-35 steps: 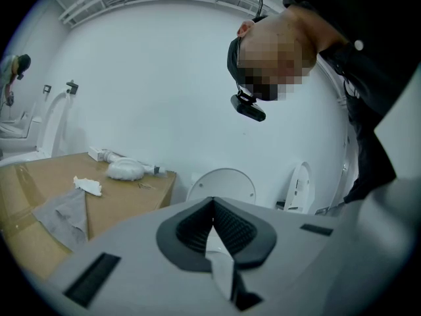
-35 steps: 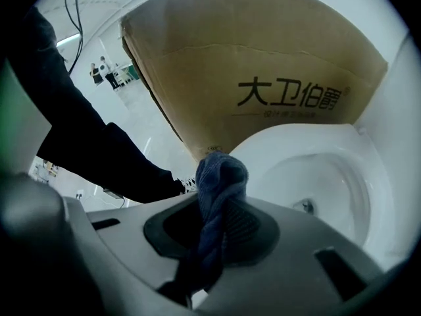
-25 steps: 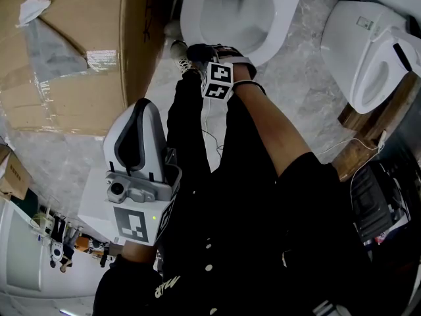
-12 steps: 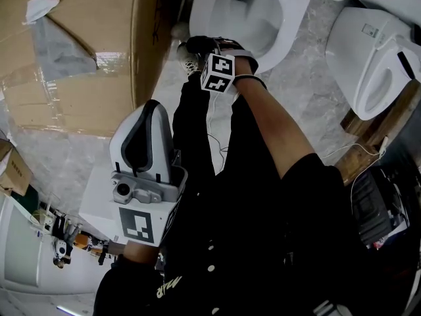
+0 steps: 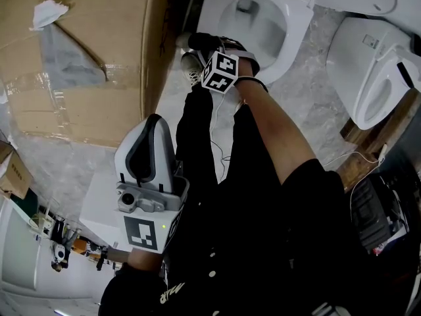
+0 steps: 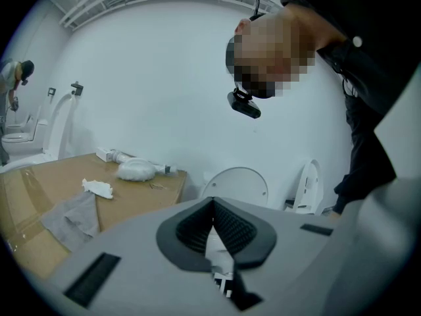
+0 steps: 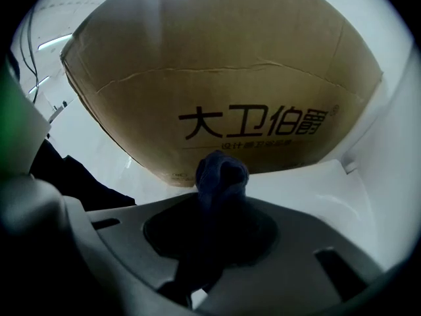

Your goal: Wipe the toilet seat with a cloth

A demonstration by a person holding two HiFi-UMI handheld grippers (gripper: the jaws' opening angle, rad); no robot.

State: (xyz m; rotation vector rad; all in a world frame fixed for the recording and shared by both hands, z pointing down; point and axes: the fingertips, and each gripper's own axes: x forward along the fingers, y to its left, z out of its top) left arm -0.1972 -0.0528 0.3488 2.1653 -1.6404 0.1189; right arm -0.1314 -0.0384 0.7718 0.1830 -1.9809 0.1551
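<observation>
At the top of the head view stands an open toilet with a white seat (image 5: 297, 20). My right gripper (image 5: 199, 43) is at the seat's front left edge, beside the cardboard box, shut on a dark blue cloth (image 7: 222, 175). The cloth bunches up between the jaws, with the white rim (image 7: 316, 199) just beyond it. My left gripper (image 5: 152, 122) is held back near the person's body, away from the toilet. Its jaws are shut with nothing between them (image 6: 212, 208).
A large cardboard box (image 5: 79, 64) stands left of the toilet, with a grey rag (image 5: 62, 51) and crumpled paper (image 5: 49, 12) on top. A second toilet (image 5: 368, 64) and a wooden pallet (image 5: 365, 137) are at the right. The person's legs and a shoe (image 5: 191, 63) are near the bowl.
My right gripper with the cloth has shifted left along the toilet's front rim, closer to the cardboard box. The left gripper has hardly moved.
</observation>
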